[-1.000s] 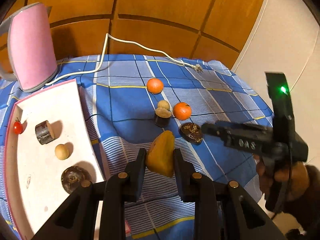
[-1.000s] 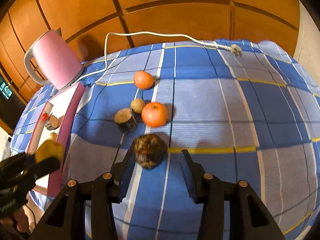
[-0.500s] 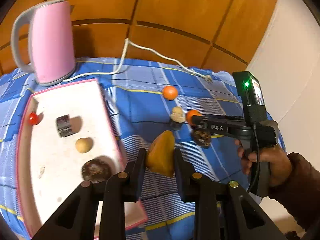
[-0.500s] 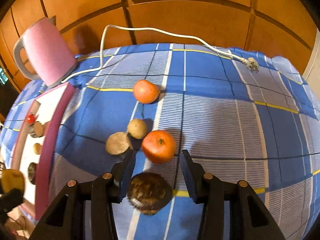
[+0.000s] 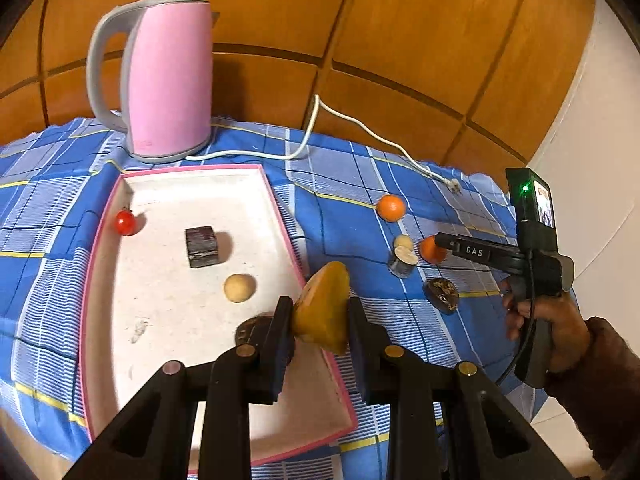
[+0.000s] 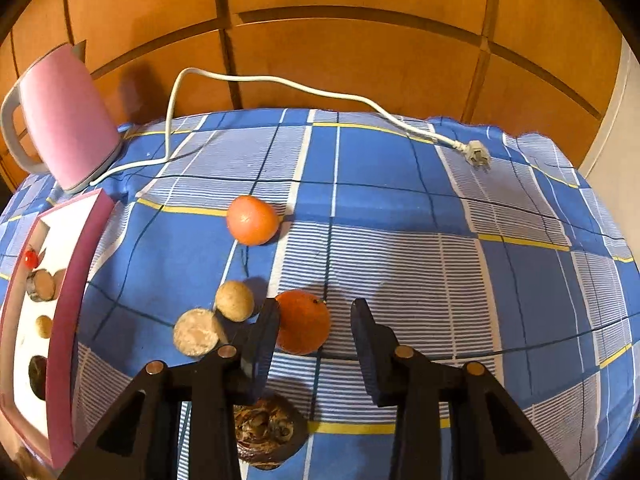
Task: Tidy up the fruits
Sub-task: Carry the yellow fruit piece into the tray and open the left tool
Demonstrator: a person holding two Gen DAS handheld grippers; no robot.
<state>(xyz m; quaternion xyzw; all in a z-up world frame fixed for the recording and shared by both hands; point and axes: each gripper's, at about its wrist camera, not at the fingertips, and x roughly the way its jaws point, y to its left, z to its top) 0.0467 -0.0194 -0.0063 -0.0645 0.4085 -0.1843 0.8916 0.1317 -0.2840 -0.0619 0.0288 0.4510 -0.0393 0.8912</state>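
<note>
The left tongs (image 5: 320, 320) are clenched on a yellow-brown wedge of fruit (image 5: 322, 306), held above the tray's (image 5: 280, 208) pink right rim. The right tongs' (image 6: 314, 328) jaws are closing around an orange (image 6: 304, 322), not yet pressing it. A blue plaid cloth (image 6: 400, 200) covers the tabletop; wood panelling (image 6: 320, 40) behind.

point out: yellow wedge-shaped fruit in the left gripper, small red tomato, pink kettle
yellow wedge-shaped fruit (image 5: 322, 308), left wrist view, middle of its flat face between the pads
small red cherry tomato (image 5: 125, 222), left wrist view, centre of its skin
pink electric kettle (image 5: 168, 76), left wrist view, mid body wall
</note>
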